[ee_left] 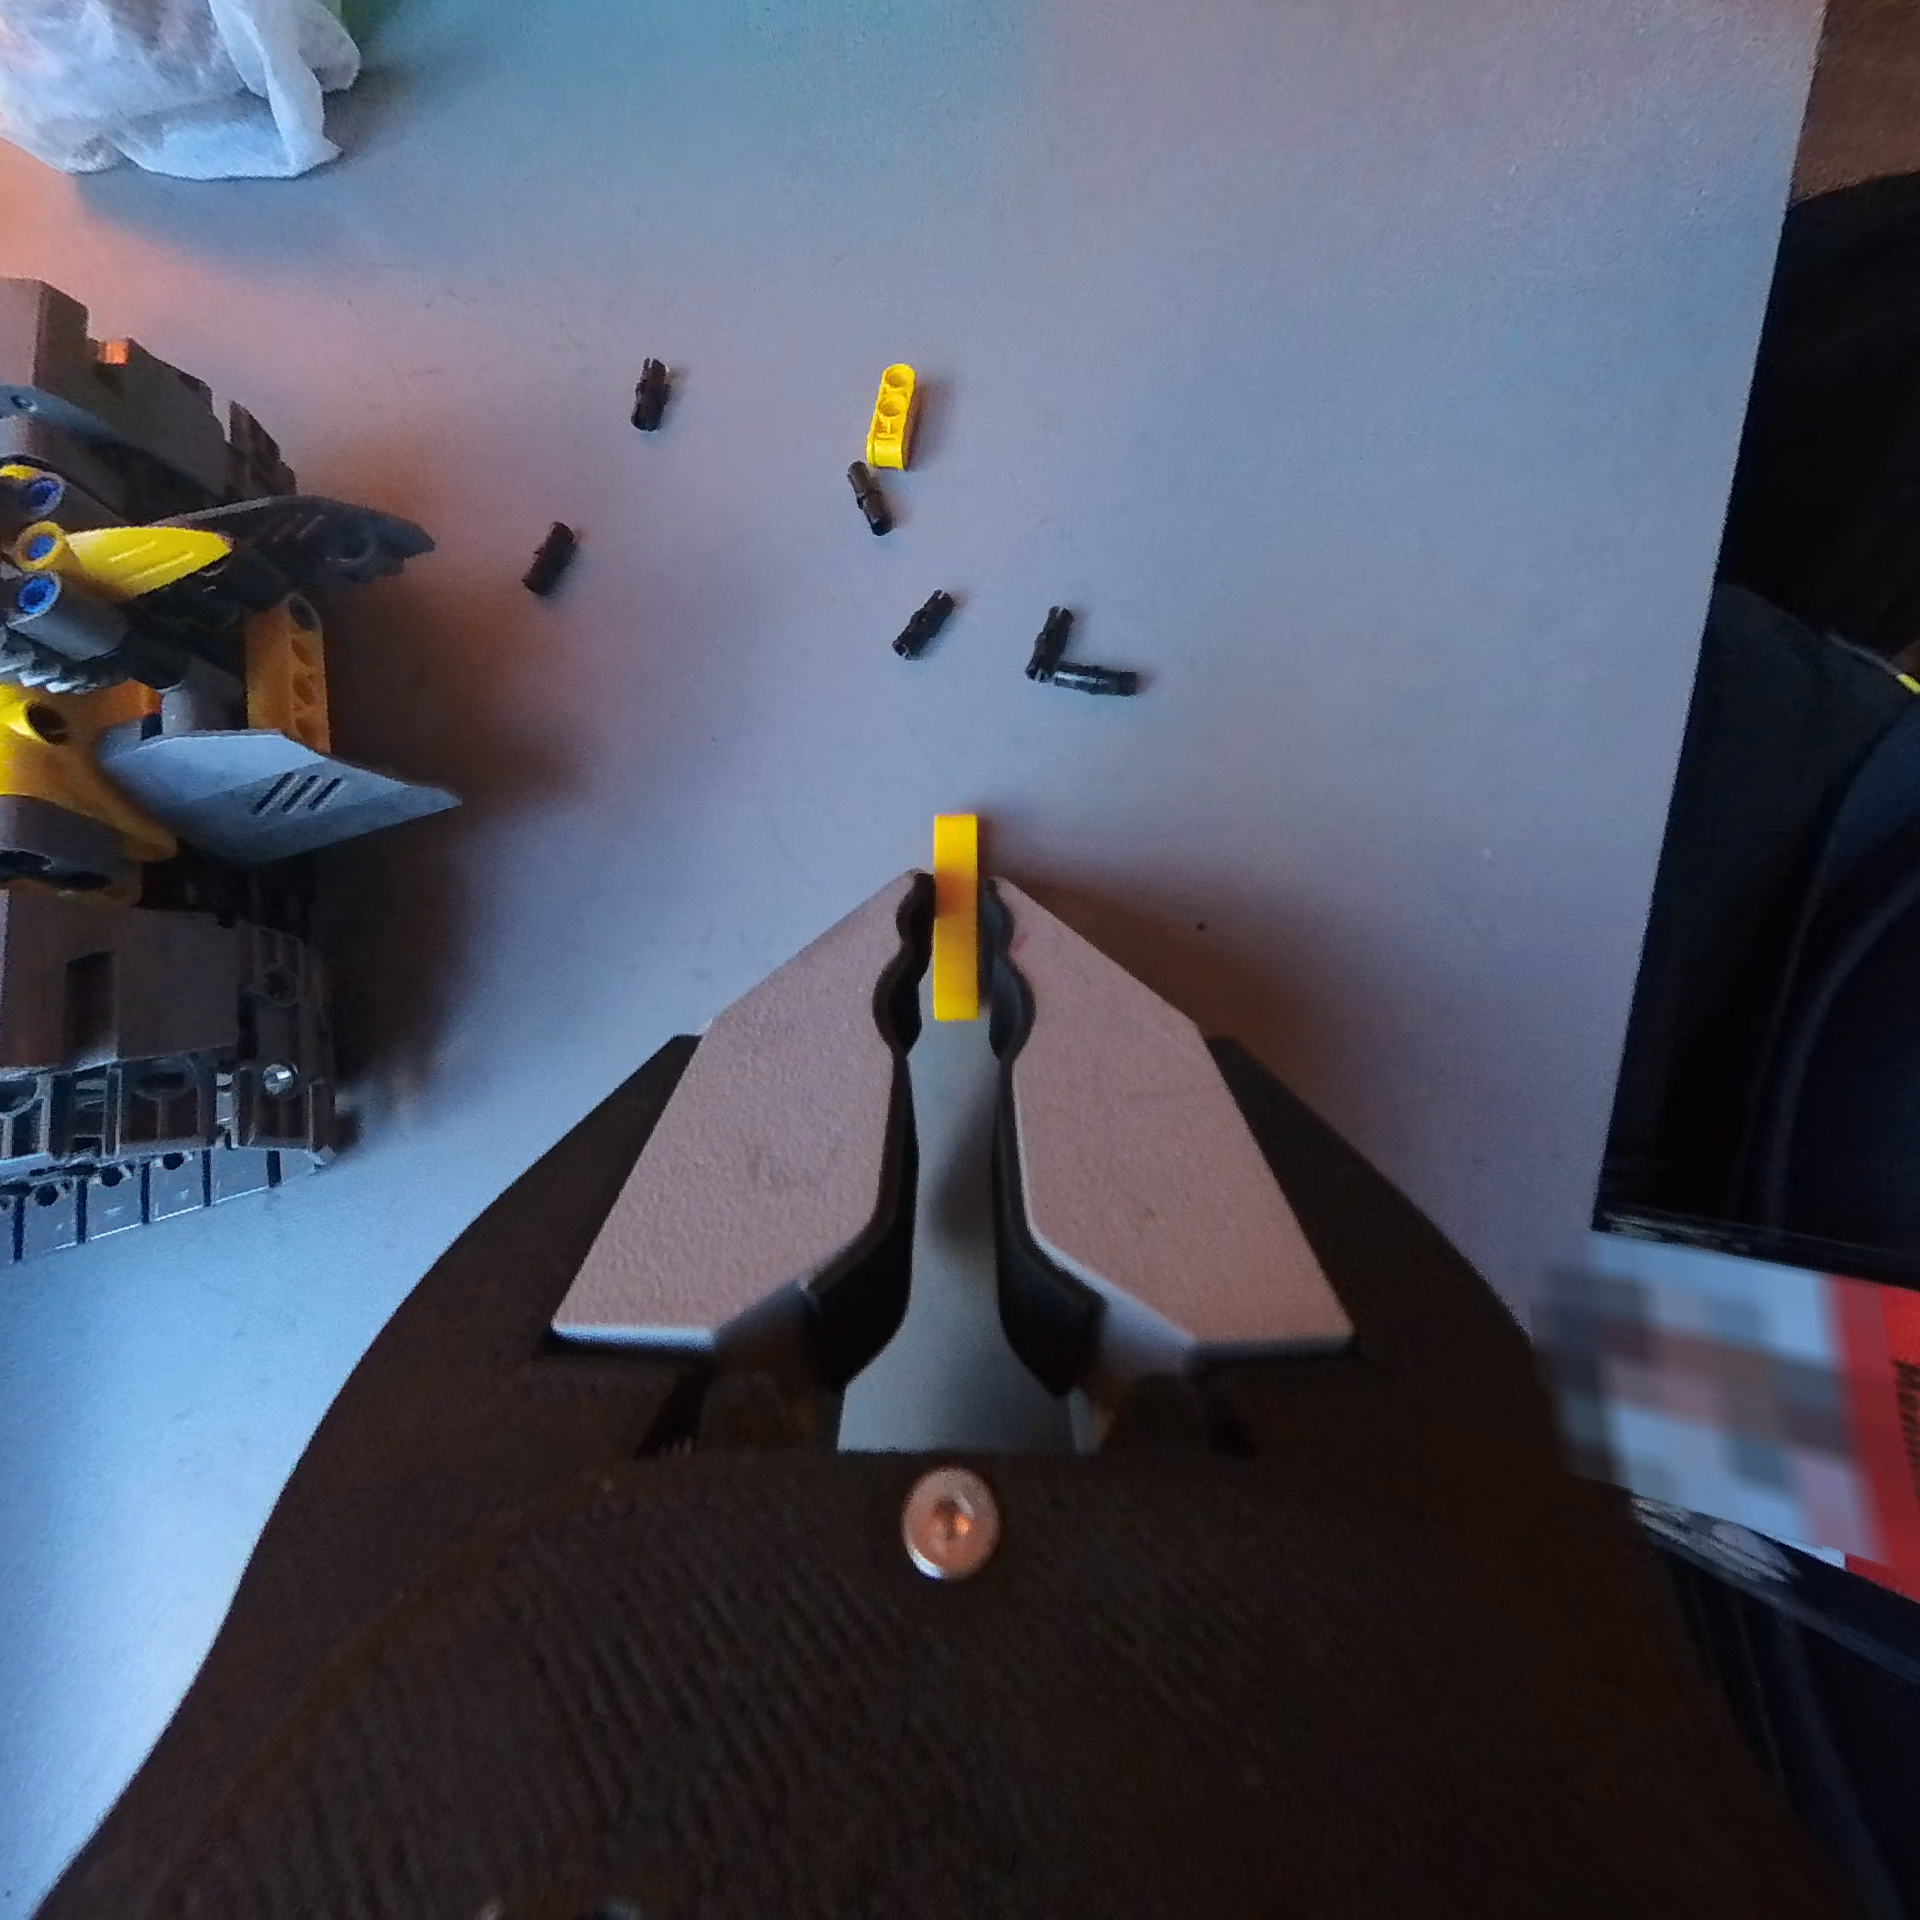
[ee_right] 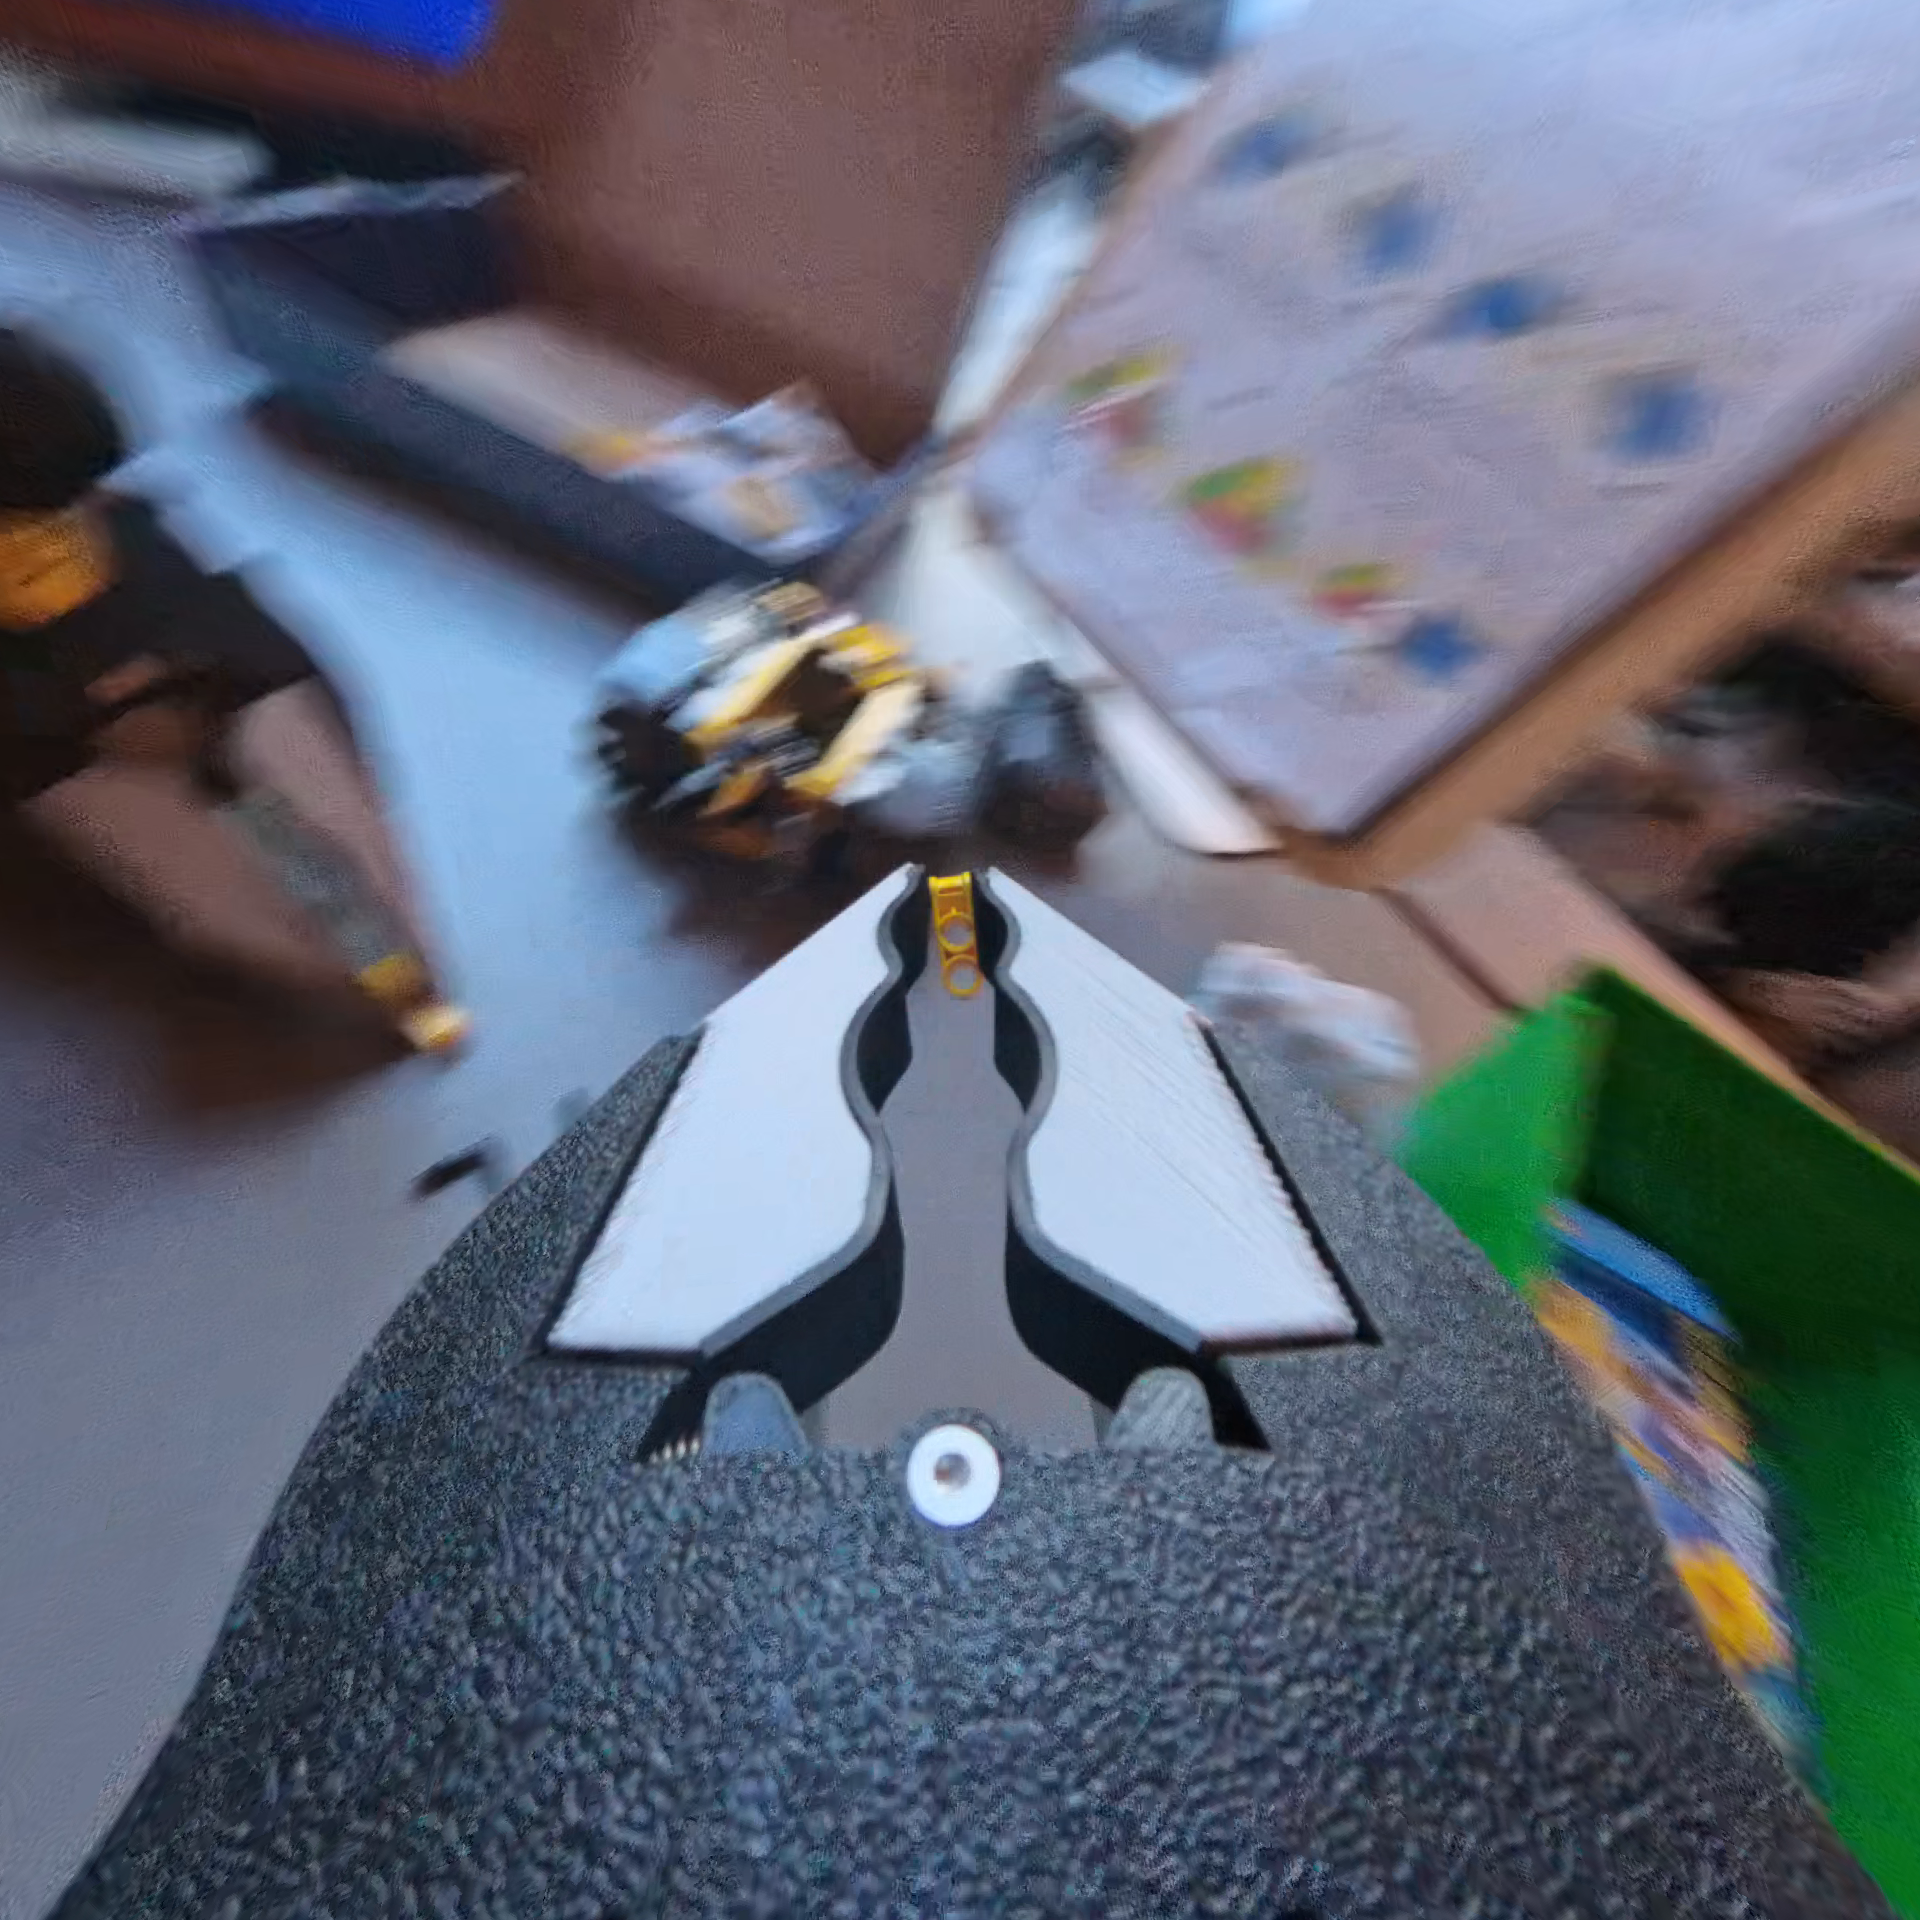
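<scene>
— Left side?
— Left gripper: jaws clamped on a yellow beam, gripped edge-on, with its end poking out past the tips, above the tabletop.
— Right side?
— Right gripper: jaws pinched on a second beam, holes facing up, seated close to the tips. Heavy blur all around.
— Ahead of the left jaws?
— Six black pins, scattered. Nearest ones just ahead and a little right. Farther ahead, a loose beam, just beyond one pin. Well off to the left, a model. Far ahead-left, a white bag.
— Ahead of the right jaws?
— The model, yellow and grey, smeared, just past the tips. To the right, a green box. Ahead-right, a patterned board.
— Feel of the beams?
— Most likely light, hard and stiff. Smooth plastic, so probably slippery and apt to pivot in a narrow pinch. Hardly fragile, by the look.
— Best hold?
— Across the two flat faces, near mid-length, as in the left jaws. Closer to one end, as in the right jaws, probably less steady.
— Pins?
— Tiny and round, likely to roll. Safest across the middle.
</scene>
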Motion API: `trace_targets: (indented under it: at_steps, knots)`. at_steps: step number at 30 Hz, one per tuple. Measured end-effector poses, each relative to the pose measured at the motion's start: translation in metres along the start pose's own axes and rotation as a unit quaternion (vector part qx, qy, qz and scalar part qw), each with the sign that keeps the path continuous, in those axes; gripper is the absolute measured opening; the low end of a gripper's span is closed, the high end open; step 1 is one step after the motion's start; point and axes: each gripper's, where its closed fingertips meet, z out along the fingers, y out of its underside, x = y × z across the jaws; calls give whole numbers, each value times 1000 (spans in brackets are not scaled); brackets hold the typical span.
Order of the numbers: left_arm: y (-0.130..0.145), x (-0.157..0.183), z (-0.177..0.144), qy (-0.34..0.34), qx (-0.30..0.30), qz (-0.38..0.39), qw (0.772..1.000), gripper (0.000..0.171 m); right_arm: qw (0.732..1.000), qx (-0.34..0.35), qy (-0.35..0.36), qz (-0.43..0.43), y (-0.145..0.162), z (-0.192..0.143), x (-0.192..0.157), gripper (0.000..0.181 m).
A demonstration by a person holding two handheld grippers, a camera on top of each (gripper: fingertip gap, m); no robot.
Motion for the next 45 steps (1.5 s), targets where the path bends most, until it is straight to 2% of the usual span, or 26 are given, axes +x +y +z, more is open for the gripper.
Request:
trace_targets:
  at_steps: [2, 3, 5, 7, 9, 11, 13, 15, 16, 19, 22, 24, 27, 30, 33, 42, 45]
  knots:
    - [0, 0, 0, -2, -1, 3, 1000, 5, 990, 37, 132, 44, -1, -34, 62, 6]
    - [0, 0, 0, -2, -1, 4, 1000, 5, 979, 38, 192, 61, 9, -50, 90, 6]
    - [-1, 0, 0, -1, 3, 0, 1000, 5, 958, -18, 270, 94, 51, -68, 130, 6]
    - [-3, -1, -2, -1, 11, -6, 1000, 5, 946, -119, 260, 153, 109, -64, 143, 9]
    - [-6, -3, -4, -2, 25, -11, 1000, 5, 933, -161, 259, 191, 142, -62, 148, 23]
    - [-10, -4, -6, -4, 39, -13, 999, 5, 935, -136, 258, 202, 137, -61, 149, 21]
    - [-14, -6, -8, -10, 52, -10, 999, 5, 944, -97, 241, 202, 115, -59, 143, 21]
    - [-21, -7, -13, -23, 82, -1, 996, 5, 957, -49, 199, 206, 87, -52, 127, 20]
    - [-28, -8, -18, -30, 109, 8, 994, 5, 965, -18, 151, 214, 69, -45, 110, 20]
    - [-51, -5, -38, -46, 210, 36, 976, 5, 971, 42, -48, 232, 20, -17, 37, 21]
    - [-62, -7, -55, -76, 274, 48, 957, 5, 937, 31, -261, 231, -7, 3, -58, 27]
    - [-65, -10, -60, -100, 288, 63, 950, 6, 915, 5, -342, 214, -12, 14, -110, 32]
    - [-68, -5, -64, -115, 301, 93, 942, 6, 910, -47, -367, 188, 0, 38, -156, 33]
    - [-67, -3, -64, -133, 295, 116, 939, 5, 887, -63, -413, 196, 5, 44, -187, 34]
    - [-69, -4, -68, -129, 307, 104, 937, 5, 877, -53, -421, 226, 0, 44, -185, 32]
    - [-69, -10, -69, -149, 304, 104, 935, 6, 910, -69, -356, 203, 15, 41, -148, 26]
    - [-69, -10, -69, -156, 304, 114, 933, 6, 897, -69, -386, 204, 13, 36, -159, 27]
